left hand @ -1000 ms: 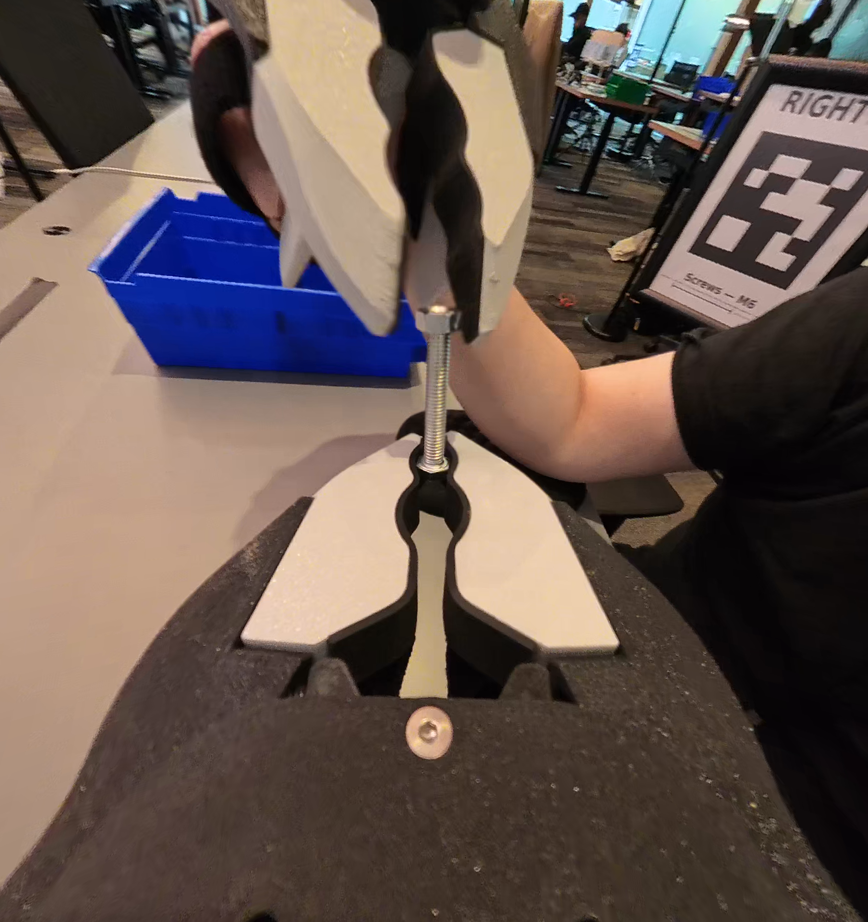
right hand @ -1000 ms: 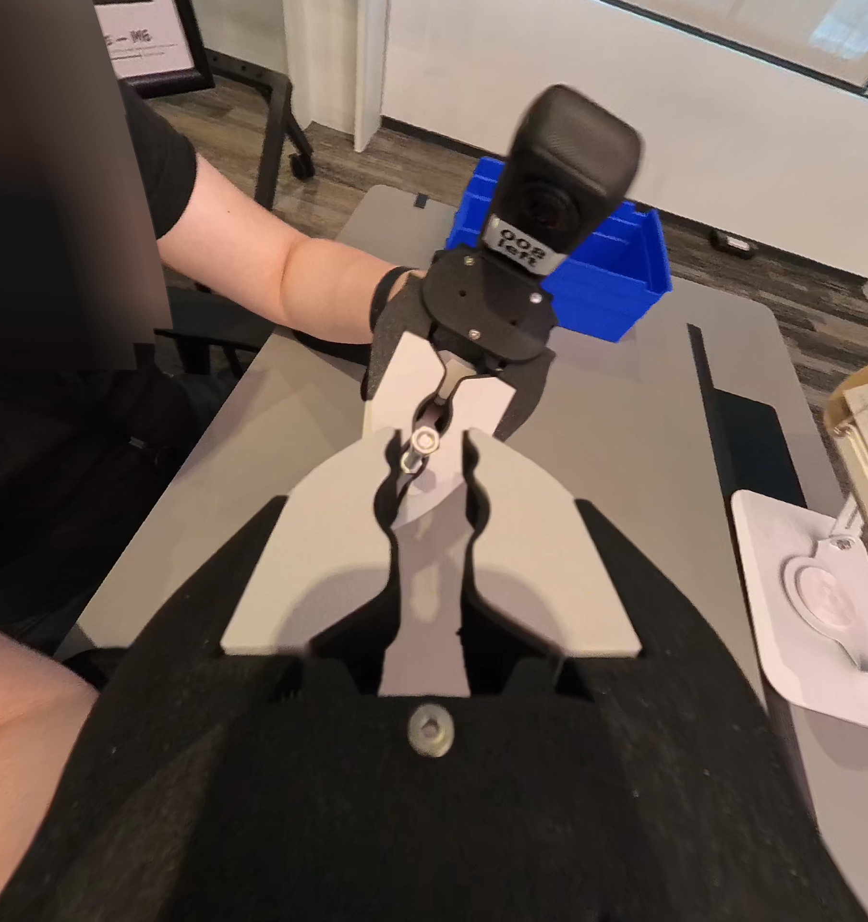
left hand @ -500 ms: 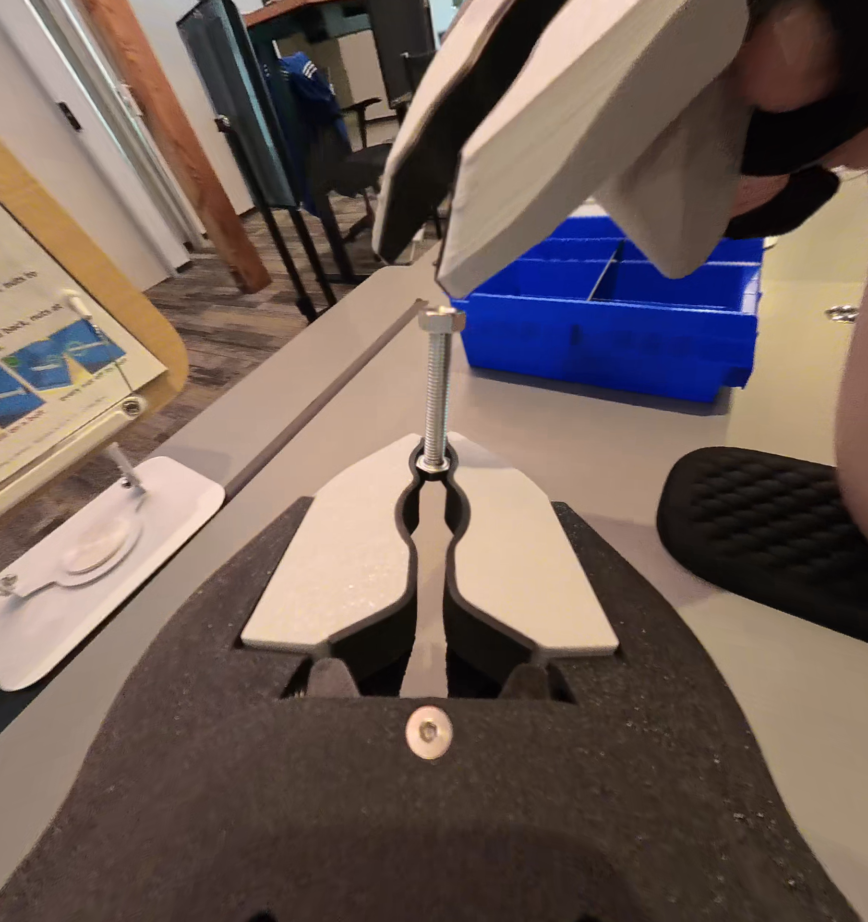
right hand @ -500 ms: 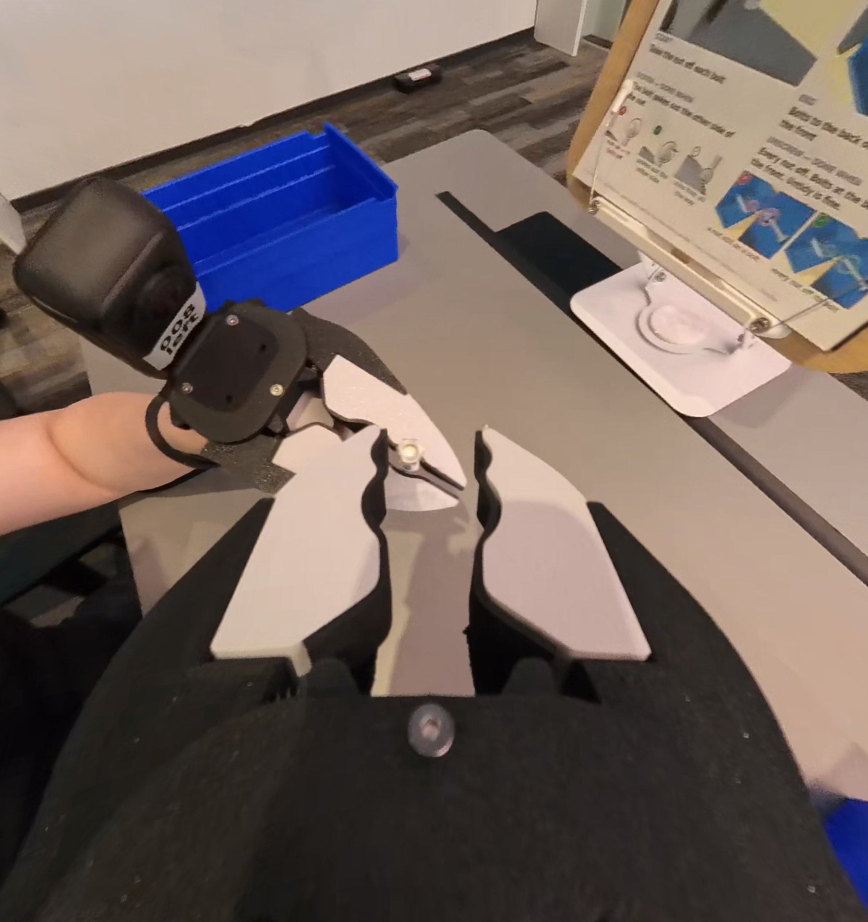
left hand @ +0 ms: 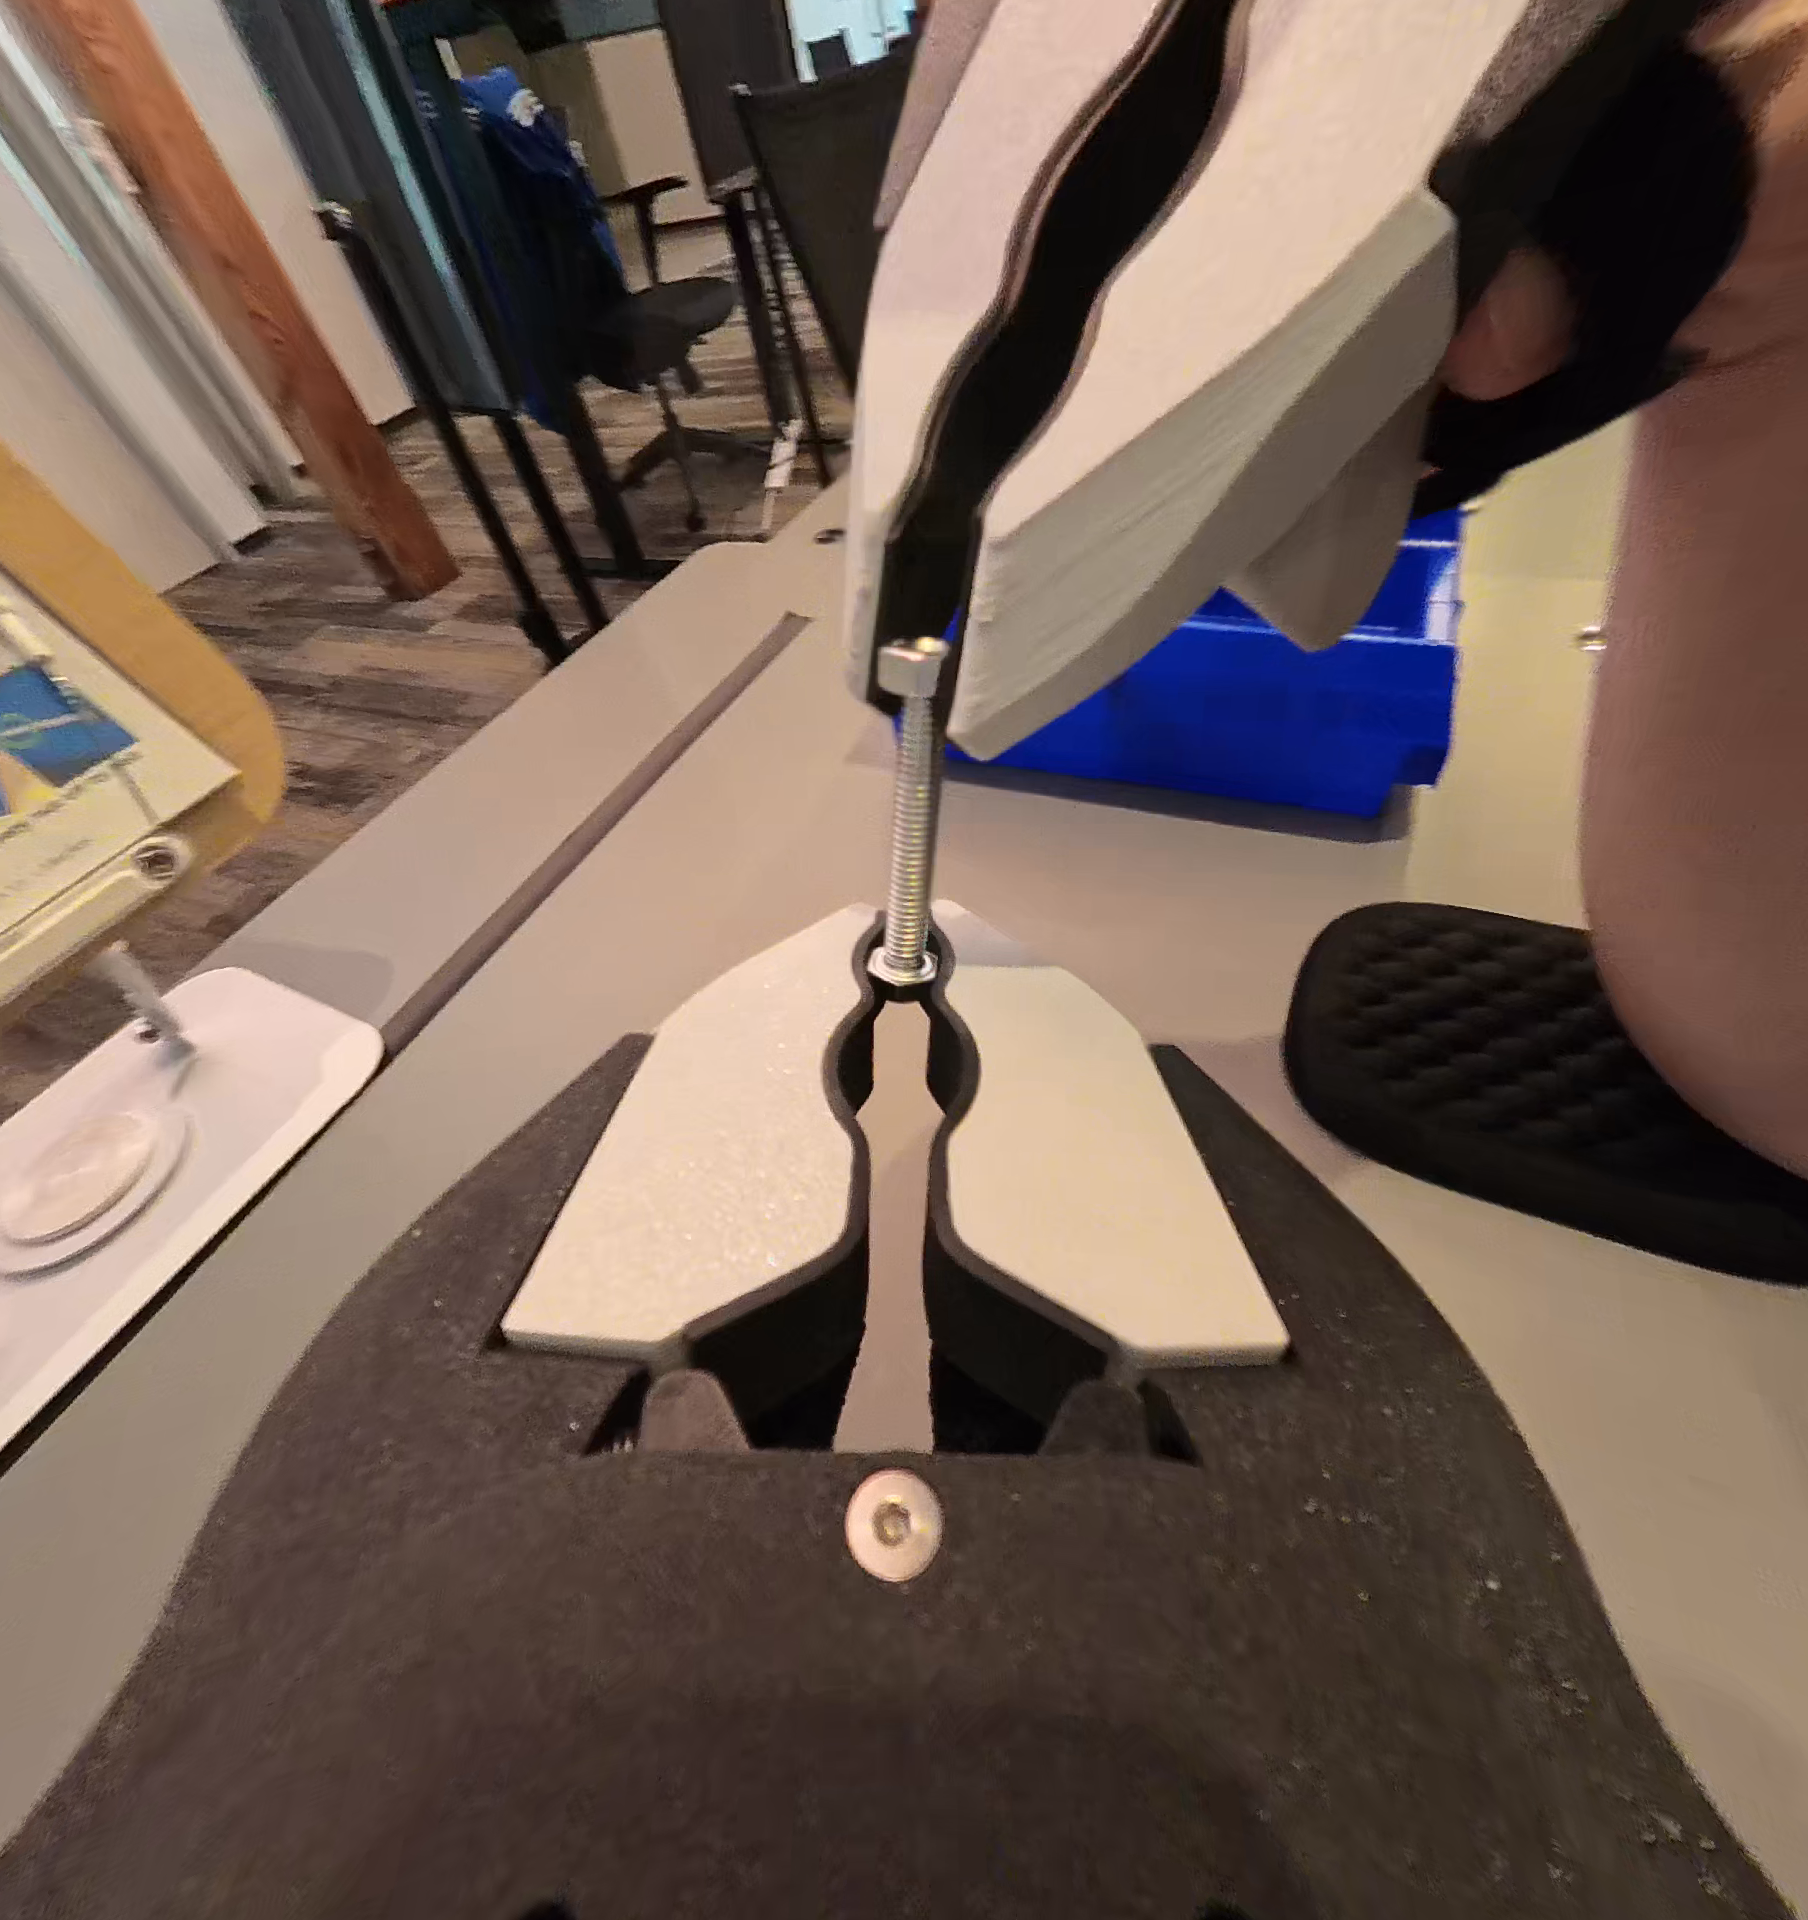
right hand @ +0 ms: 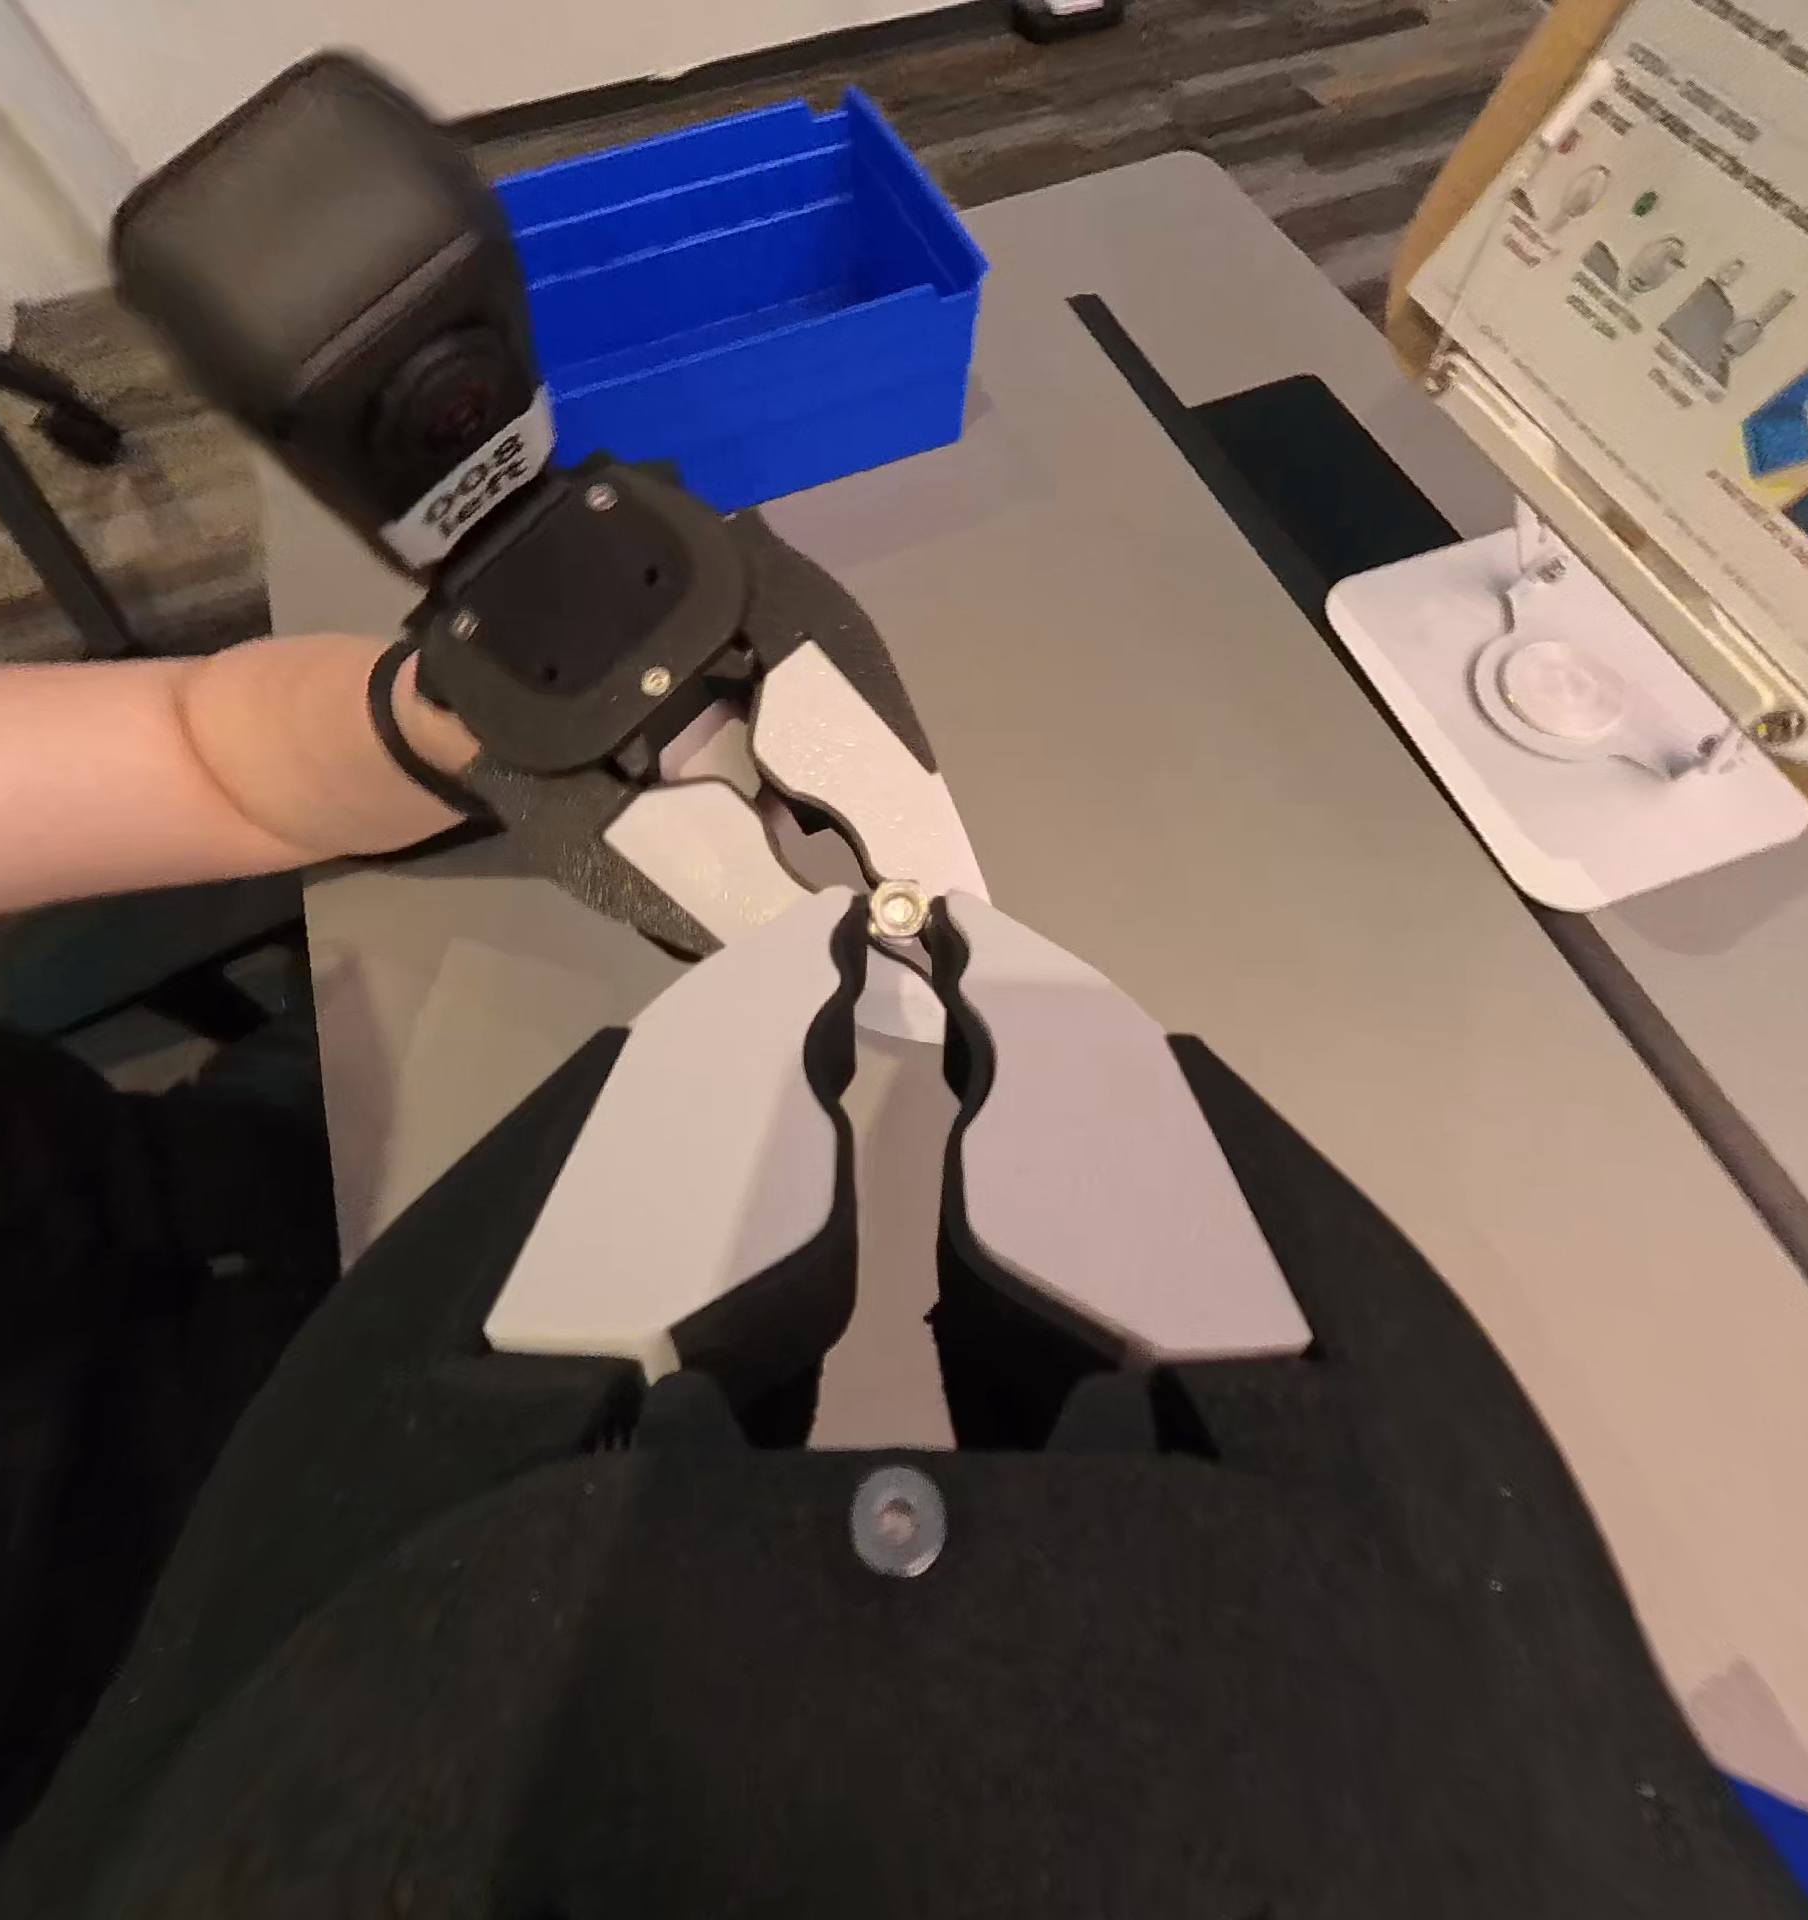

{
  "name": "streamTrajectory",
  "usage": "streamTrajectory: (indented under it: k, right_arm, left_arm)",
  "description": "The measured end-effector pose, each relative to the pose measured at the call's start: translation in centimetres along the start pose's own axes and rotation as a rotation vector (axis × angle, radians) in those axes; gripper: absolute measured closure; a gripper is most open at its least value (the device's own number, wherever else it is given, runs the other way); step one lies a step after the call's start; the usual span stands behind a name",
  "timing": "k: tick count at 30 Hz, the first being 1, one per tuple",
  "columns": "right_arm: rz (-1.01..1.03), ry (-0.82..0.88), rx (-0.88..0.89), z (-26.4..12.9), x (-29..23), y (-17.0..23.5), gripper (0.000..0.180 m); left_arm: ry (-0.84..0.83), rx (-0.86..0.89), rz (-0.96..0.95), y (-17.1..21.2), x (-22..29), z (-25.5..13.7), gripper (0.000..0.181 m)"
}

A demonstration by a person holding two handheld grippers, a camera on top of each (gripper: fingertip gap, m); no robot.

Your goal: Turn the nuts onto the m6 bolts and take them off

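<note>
A long threaded M6 bolt [left hand: 910, 821] stands upright above the grey table [left hand: 1087, 862]. My left gripper [left hand: 902, 961] is shut on the bolt's lower end, where a thin hex piece [left hand: 902, 968] sits between the fingertips. My right gripper [left hand: 915, 644] comes down from above and is shut on the hex nut [left hand: 910, 665] at the bolt's top end. In the right wrist view I look straight down on that nut [right hand: 900, 914], pinched between my right gripper's [right hand: 900, 925] tips. The left gripper [right hand: 848, 868] lies just beyond, a hand behind it. The bolt's shaft is hidden there.
A blue bin [right hand: 754, 312] stands at the table's far end and also shows in the left wrist view [left hand: 1243, 717]. An instruction board on a white stand [right hand: 1565, 748] stands to one side. A black padded armrest [left hand: 1502, 1081] and the person's arm are close by. About 5 cm separates my left fingertips from my right.
The right gripper let go of the bolt's top, stood open beside it half a second ago, and has now closed on the nut again. The left gripper still holds the bolt.
</note>
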State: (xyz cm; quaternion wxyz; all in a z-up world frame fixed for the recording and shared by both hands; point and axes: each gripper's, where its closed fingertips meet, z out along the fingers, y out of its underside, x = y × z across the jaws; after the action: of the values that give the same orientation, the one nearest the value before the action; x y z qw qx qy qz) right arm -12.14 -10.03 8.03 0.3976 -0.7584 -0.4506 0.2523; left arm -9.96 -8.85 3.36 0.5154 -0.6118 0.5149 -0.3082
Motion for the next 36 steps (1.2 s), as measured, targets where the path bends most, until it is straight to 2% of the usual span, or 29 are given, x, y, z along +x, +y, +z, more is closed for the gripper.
streamTrajectory:
  k: [7, 11, 15, 21, 23, 25, 28, 30, 33, 36]
  right_arm:
    - [-0.413, -0.281, 0.068, -1.7, -4.3, 1.2, 0.169]
    - [-0.489, -0.385, 0.097, -2.1, -5.9, 1.6, 0.169]
    - [-0.56, -0.43, 0.117, -2.1, -6.4, 2.1, 0.169]
    - [-0.523, -0.402, 0.201, -2.7, -5.0, 1.1, 0.169]
    - [-0.445, -0.326, 0.239, -3.2, -3.3, 0.2, 0.169]
    - [-0.306, -0.14, 0.236, -4.5, -0.9, -0.9, 0.169]
    - [-0.225, 0.219, 0.208, -9.4, 1.0, -0.7, 0.169]
    - [-0.126, 0.368, 0.152, -13.0, 2.1, 1.0, 0.169]
    - [0.107, 0.519, 0.004, -17.4, 5.9, 6.4, 0.169]
    - [0.395, 0.677, -0.21, -20.8, 10.4, 16.6, 0.168]
  left_arm:
    - [0.465, -0.029, -0.02, -0.2, 6.3, -2.0, 0.177]
    - [0.661, -0.046, -0.064, 0.1, 8.8, -3.1, 0.177]
    - [0.726, -0.056, -0.079, 0.5, 9.6, -3.2, 0.177]
    - [0.687, -0.07, -0.079, 1.1, 8.8, -2.6, 0.177]
    - [0.665, -0.07, -0.097, 1.2, 8.2, -2.3, 0.177]
    - [0.64, -0.062, -0.117, 1.1, 7.6, -2.2, 0.177]
    - [0.588, -0.065, -0.107, 1.0, 6.6, -2.3, 0.177]
    - [0.571, -0.061, -0.089, 0.9, 6.2, -2.5, 0.177]
    - [0.55, -0.047, -0.095, 0.4, 5.8, -2.6, 0.177]
    - [0.517, -0.044, -0.101, 0.1, 5.4, -2.5, 0.177]
